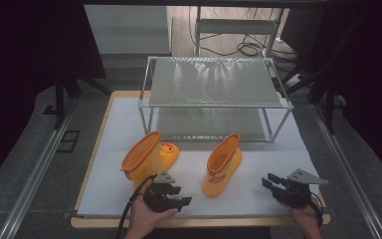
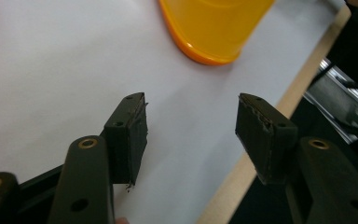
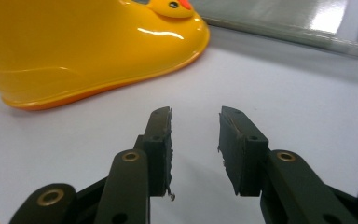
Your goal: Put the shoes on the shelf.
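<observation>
Two yellow rain boots stand on the white mat [image 1: 263,149]. The left boot [image 1: 146,160] has a duck face on its toe; the right boot [image 1: 222,165] stands upright about a boot's width to its right. My left gripper [image 1: 181,195] is open near the front edge, pointing right at the right boot's near end [image 2: 212,28]. Its jaws [image 2: 192,100] are wide apart and hold nothing. My right gripper [image 1: 267,180] is open at the front right, pointing left. A duck-faced yellow boot [image 3: 88,46] lies just beyond its empty jaws [image 3: 195,114].
A two-tier metal wire rack [image 1: 214,105] stands at the back of the mat, its lower shelf [image 3: 284,18] behind the boot. The wooden table edge [image 2: 303,79] runs close under the left gripper. Metal rails and dark curtains flank the table.
</observation>
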{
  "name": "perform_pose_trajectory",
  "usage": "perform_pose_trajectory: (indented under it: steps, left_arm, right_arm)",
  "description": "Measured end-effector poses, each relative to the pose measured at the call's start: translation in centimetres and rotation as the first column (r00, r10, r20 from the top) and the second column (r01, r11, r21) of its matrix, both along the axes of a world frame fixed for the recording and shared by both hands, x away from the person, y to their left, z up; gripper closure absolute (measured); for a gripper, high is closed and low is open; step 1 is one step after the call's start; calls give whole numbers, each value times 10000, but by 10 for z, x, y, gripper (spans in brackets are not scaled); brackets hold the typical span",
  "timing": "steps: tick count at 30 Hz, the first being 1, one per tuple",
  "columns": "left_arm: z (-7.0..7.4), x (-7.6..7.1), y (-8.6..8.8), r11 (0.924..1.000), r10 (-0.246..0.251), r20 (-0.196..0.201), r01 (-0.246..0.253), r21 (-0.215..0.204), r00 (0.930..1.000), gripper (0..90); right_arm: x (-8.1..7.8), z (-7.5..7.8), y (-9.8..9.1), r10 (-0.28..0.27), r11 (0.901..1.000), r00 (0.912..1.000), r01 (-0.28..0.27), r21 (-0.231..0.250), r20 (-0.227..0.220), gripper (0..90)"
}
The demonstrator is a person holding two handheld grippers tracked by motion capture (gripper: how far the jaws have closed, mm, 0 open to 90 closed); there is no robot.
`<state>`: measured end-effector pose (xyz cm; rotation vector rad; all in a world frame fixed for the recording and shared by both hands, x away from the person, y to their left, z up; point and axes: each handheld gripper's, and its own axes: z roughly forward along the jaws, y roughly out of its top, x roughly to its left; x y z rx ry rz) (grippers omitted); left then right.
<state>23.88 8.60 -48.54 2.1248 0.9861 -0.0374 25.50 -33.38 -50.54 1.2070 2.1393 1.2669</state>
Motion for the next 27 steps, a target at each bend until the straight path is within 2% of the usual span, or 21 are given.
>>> perform_pose_trajectory:
  steps: [2,4,6,13,17,22,27]
  left_arm:
    - [3,1,-1,9993,-339,-213,342,125,9992,432]
    - [5,2,-3,9974,-717,-427,719,32,9965,429]
    - [9,3,-4,9959,-893,-568,885,-158,9944,429]
    - [29,1,-6,9855,-1676,-667,1652,-389,9836,429]
    - [41,-3,-9,9815,-1889,-872,1852,-486,9781,427]
    - [64,-5,-12,9755,-2184,-901,2147,-488,9717,427]
    - [98,1,-18,9706,-2388,-651,2362,-459,9689,427]
  right_arm:
    - [0,0,-2,-88,10000,9999,89,42,-58,632]
    - [1,-1,-2,-101,9999,9999,101,44,-51,630]
    - [1,0,-3,-100,9999,9999,100,24,-50,628]
    - [0,1,-3,-167,9999,9998,168,33,-64,626]
    - [0,1,-4,-213,9998,9998,213,25,-34,625]
    - [0,2,-7,-297,9995,9996,298,51,-22,624]
    - [0,3,-8,-334,9994,9994,334,88,-38,624]
